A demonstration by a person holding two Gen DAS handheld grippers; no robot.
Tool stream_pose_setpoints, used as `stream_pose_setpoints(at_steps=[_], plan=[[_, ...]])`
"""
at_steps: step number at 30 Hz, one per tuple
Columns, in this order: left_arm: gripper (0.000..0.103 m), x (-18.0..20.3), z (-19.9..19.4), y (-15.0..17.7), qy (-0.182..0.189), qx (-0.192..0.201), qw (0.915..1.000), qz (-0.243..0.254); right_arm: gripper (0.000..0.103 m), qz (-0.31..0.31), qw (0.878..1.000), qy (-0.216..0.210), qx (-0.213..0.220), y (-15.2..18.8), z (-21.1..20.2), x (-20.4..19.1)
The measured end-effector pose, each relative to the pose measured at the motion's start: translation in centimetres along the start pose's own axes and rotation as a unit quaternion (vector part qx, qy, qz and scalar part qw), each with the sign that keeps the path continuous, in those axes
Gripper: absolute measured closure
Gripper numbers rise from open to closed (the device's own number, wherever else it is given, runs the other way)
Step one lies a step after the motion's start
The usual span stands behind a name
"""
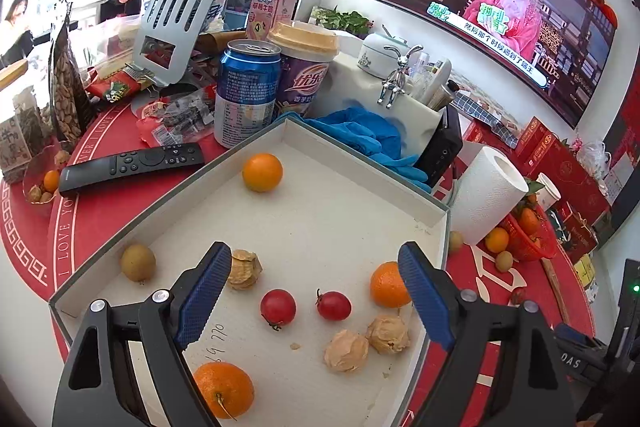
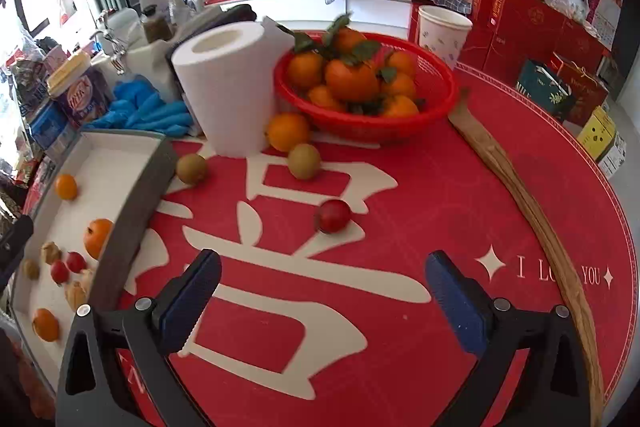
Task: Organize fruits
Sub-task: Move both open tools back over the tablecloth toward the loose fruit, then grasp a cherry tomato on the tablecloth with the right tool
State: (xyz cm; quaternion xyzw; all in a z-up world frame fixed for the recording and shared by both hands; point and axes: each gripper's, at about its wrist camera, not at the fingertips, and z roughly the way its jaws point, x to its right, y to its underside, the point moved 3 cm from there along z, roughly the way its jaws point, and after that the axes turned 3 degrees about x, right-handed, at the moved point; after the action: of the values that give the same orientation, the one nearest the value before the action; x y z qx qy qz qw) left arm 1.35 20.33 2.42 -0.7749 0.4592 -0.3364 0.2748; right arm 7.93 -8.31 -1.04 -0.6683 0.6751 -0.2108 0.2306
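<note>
The round table under a red cloth with cream lettering [image 2: 420, 187] carries everything. Along its left edge lies the shallow white cardboard tray with grey walls [image 1: 372, 163], holding small round oranges [image 1: 262, 172], red cherry tomatoes [image 1: 278, 307], papery tan husked berries [image 1: 346, 351] and one greenish-brown round fruit [image 1: 138, 262] by its left wall. Toward the table's far edge stands the red plastic mesh basket [image 2: 440, 107] piled with leafy orange fruit. Just left of it, an upright white paper-towel roll [image 2: 224, 83] stands. In front of these, on the bare cloth, lie one orange, two greenish-brown fruits [image 2: 304, 161] and, nearer the middle, a lone red cherry tomato [image 2: 333, 215].

The left gripper [image 1: 316, 287] hangs over the tray's near end, jaws spread wide, gripping nothing. The right gripper [image 2: 322, 291] hovers above the cloth, the lone tomato beyond its fingertips, jaws wide apart and empty.
</note>
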Motion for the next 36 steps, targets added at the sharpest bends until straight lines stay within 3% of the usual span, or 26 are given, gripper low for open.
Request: stream_pose_setpoints(at_steps=[6,9,12,16,24,30,32,33,36], plan=[[0.015,1.3,0.3,0.7,0.004,-0.007,0.9998,0.020,0.000,0.012,0.999,0.018,-0.037,3.0,2.0,2.9],[0.015,1.8,0.7,1.1,0.009,-0.017,0.9994,0.029,0.000,0.004,0.999,0.028,-0.017,3.2,1.8,3.3],[0.015,2.3,1.0,1.4,0.013,-0.027,0.9990,0.035,0.000,0.006,0.999,0.033,-0.009,2.8,2.1,3.4],[0.015,2.3,1.0,1.4,0.016,-0.025,0.9990,0.032,0.000,0.016,0.999,0.038,-0.029,1.9,2.8,3.2],[0.015,2.9,0.8,1.5,0.018,-0.021,0.9985,0.048,0.001,-0.004,1.000,0.026,0.003,-0.5,4.6,0.5],[0.015,5.1,0.3,2.2,0.048,-0.019,0.9949,0.086,0.041,-0.001,0.999,0.031,0.019,-1.2,4.3,0.2],[0.015,6.1,0.1,2.5,0.062,-0.019,0.9926,0.103,0.069,-0.001,0.999,0.030,0.025,-1.3,4.1,0.3],[0.015,6.7,0.1,2.8,0.068,-0.019,0.9913,0.111,0.078,-0.002,0.999,0.030,0.027,-1.3,3.9,0.4],[0.015,8.3,0.0,3.6,0.084,-0.021,0.9862,0.141,0.080,0.006,0.999,0.022,0.030,-1.0,3.6,1.1]])
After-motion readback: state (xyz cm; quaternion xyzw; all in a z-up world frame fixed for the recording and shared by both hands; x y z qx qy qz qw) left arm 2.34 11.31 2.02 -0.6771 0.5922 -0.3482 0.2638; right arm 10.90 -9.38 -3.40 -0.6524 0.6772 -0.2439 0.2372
